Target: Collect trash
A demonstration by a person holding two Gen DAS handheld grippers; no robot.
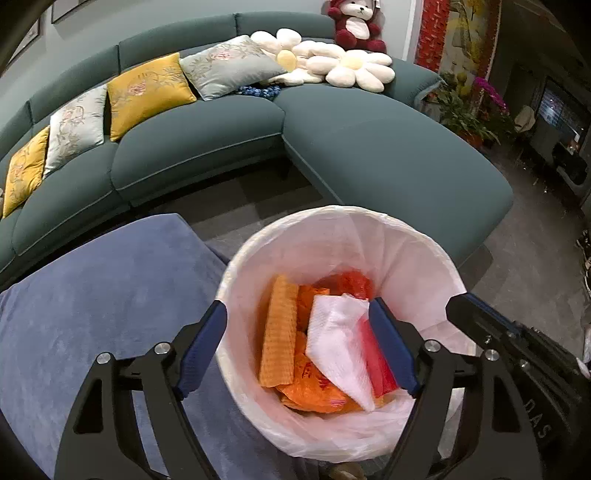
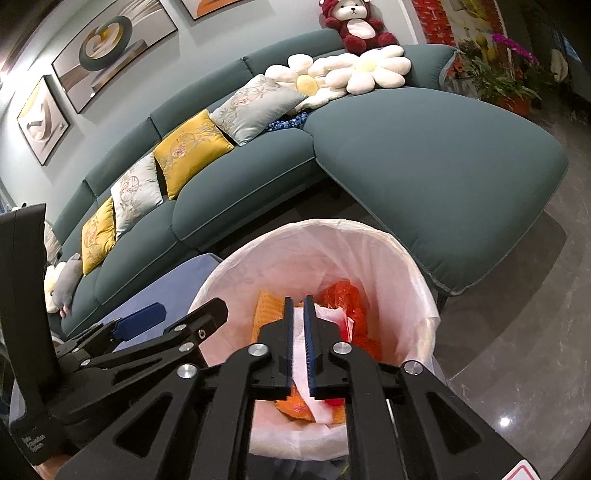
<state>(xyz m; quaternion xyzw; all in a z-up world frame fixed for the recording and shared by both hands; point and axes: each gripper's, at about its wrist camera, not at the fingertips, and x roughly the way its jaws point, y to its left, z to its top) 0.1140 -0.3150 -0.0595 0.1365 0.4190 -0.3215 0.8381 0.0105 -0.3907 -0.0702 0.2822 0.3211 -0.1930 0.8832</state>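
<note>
My left gripper (image 1: 297, 343) hangs over the trash bin (image 1: 436, 254), jaws wide apart, nothing between them. One blue pad sits outside the bin rim, over the blue cloth (image 1: 92, 295); the other is over the bin mouth.

My right gripper (image 2: 299, 343) is also above the bin (image 2: 424, 295), jaws nearly together with a thin slit left. White tissue shows through the slit; can't tell whether the pads touch it or it just lies below in the bin.

Trash is in the bin, inside the white liner: white tissue (image 1: 336, 343), a waffle-textured orange piece (image 1: 279, 332), a crumpled orange wrapper (image 1: 314, 391), a red strip (image 1: 376, 358), a red plastic wad (image 1: 351, 282).

View differences:
- Left wrist: full bin contents, unblocked. Tip of the right gripper enters at the right edge, by the bin rim.
- Right wrist: contents mostly hidden by my own jaws; the left gripper (image 2: 173, 325) is seen side-on at left, with its black handle. It also shows the wall pictures (image 2: 110, 51) and a grey plush toy (image 2: 66, 288) on the sofa end, neither readable in the left view.

Both views: green corner sofa (image 1: 388, 155) behind the bin, yellow and grey cushions, flower pillows (image 1: 354, 70), red teddy bear (image 1: 354, 26), plants (image 1: 465, 107) to the right, dark tile floor.
</note>
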